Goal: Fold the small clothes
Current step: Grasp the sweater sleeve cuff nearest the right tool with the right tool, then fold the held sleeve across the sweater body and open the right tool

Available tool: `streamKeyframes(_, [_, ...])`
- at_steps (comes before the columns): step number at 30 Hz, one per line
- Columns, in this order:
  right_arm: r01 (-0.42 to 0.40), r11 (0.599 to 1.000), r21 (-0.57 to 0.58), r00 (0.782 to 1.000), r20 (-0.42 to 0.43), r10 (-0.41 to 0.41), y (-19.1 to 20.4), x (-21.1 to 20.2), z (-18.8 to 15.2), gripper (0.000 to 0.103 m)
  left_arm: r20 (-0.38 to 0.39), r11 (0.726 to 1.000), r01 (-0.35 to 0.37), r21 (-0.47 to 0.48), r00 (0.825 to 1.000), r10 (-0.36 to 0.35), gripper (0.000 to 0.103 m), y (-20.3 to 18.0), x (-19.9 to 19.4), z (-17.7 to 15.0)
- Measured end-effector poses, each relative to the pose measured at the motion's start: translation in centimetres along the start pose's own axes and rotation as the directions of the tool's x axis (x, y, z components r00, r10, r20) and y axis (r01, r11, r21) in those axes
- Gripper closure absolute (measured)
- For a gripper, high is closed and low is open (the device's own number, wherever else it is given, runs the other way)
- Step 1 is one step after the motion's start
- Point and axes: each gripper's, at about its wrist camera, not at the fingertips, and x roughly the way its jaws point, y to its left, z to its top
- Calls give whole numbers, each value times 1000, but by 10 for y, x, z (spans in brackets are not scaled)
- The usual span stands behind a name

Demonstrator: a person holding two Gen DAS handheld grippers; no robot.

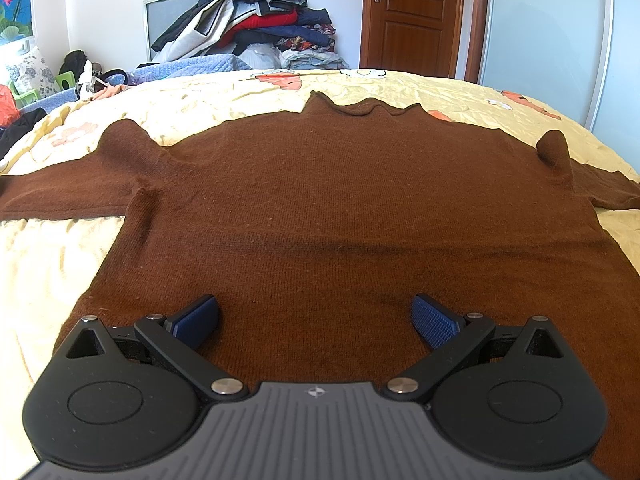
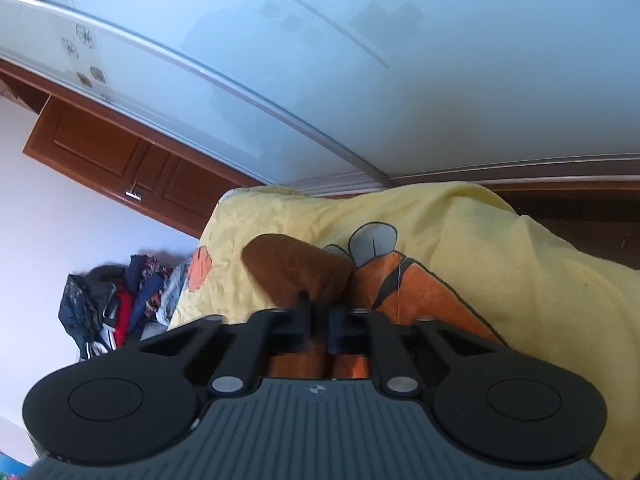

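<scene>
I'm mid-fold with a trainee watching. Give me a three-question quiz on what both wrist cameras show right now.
1. True or false: the left gripper is clamped on the brown sweater.
2. Multiple choice: what does the right gripper pinch? A) the yellow bedspread B) a brown sleeve end C) nothing
3. Fill in: in the left wrist view, the sweater lies spread flat with its neckline pointing ____ the camera.

Key
1. False: its jaws stand wide open above the lower part of the sweater.
2. B: the jaws are closed on brown knit fabric that sticks out beyond them.
3. Away from, toward the clothes pile and the door.
</scene>
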Motion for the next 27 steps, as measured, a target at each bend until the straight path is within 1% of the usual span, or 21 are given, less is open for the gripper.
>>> streamKeyframes(2, [-30,999,-33,999,22,31,13,-6,-4,90,0,1000,1,-1,1000,-1,0,0,0,0])
streamKeyframes(4, [-91,990,-112,995,18,93,44,-16,-19,90,0,1000,0,0,1000,0,0,0,0,0])
streamKeyframes(6, [-194,961,-199,981,-29,192,83,-28,-49,90,0,1000,0,-1,1000,0,0,0,0,0])
streamKeyframes(7, [-262,936,-233,965,-81,250,105,-31,-70,90,0,1000,0,0,1000,0,0,0,0,0])
streamKeyframes(8, [-329,908,-259,943,-135,303,125,-34,-92,90,0,1000,0,0,1000,0,0,0,0,0])
streamKeyframes(10, [-467,832,-297,878,-267,398,169,-37,-149,90,0,1000,0,0,1000,0,0,0,0,0])
streamKeyframes(11, [-525,797,-299,839,-338,426,187,-36,-178,90,0,1000,0,1,1000,0,0,0,0,0])
streamKeyframes(12, [-575,766,-288,794,-422,437,204,-34,-211,89,0,1000,0,2,1000,0,0,-1,0,0])
streamKeyframes(13, [-609,746,-269,750,-500,432,215,-30,-242,87,0,1000,0,4,1000,0,0,-3,-1,-1])
streamKeyframes(14, [-620,745,-245,719,-558,415,222,-27,-269,81,-1,1000,0,5,1000,0,0,-3,-2,-1])
streamKeyframes(15, [-616,752,-233,696,-608,382,224,-27,-293,64,-1,1000,0,7,1000,0,0,-3,-3,0])
streamKeyframes(16, [-611,756,-233,686,-633,359,222,-30,-309,59,0,1000,1,6,1000,-1,0,-3,-3,0])
streamKeyframes(17, [-619,749,-238,680,-640,359,216,-37,-319,58,1,1000,3,3,1000,-3,0,-2,-4,1])
streamKeyframes(18, [-629,733,-258,680,-640,358,208,-47,-325,58,3,1000,5,-2,1000,-5,0,-2,-4,1])
streamKeyframes(19, [-626,723,-292,692,-636,342,199,-56,-327,58,5,1000,7,-7,1000,-7,0,-1,-3,0])
streamKeyframes(21, [-608,706,-364,721,-625,299,178,-64,-322,58,10,1000,10,-17,1000,-10,0,0,-5,-1])
streamKeyframes(22, [-592,697,-406,740,-616,270,167,-66,-317,58,12,1000,12,-19,1000,-12,0,0,-5,-1])
streamKeyframes(24, [-548,679,-488,781,-589,207,147,-60,-320,52,5,999,16,-32,1000,-16,0,-1,-7,4])
streamKeyframes(25, [-530,671,-519,797,-575,184,138,-58,-321,50,-6,998,36,-43,999,-36,0,-2,-8,10])
streamKeyframes(26, [-516,691,-506,799,-574,176,132,-57,-320,48,-13,996,78,-47,997,-79,0,-3,-9,18])
streamKeyframes(27, [-533,700,-475,787,-583,203,131,-58,-318,45,0,993,114,-41,993,-114,0,-5,-10,27])
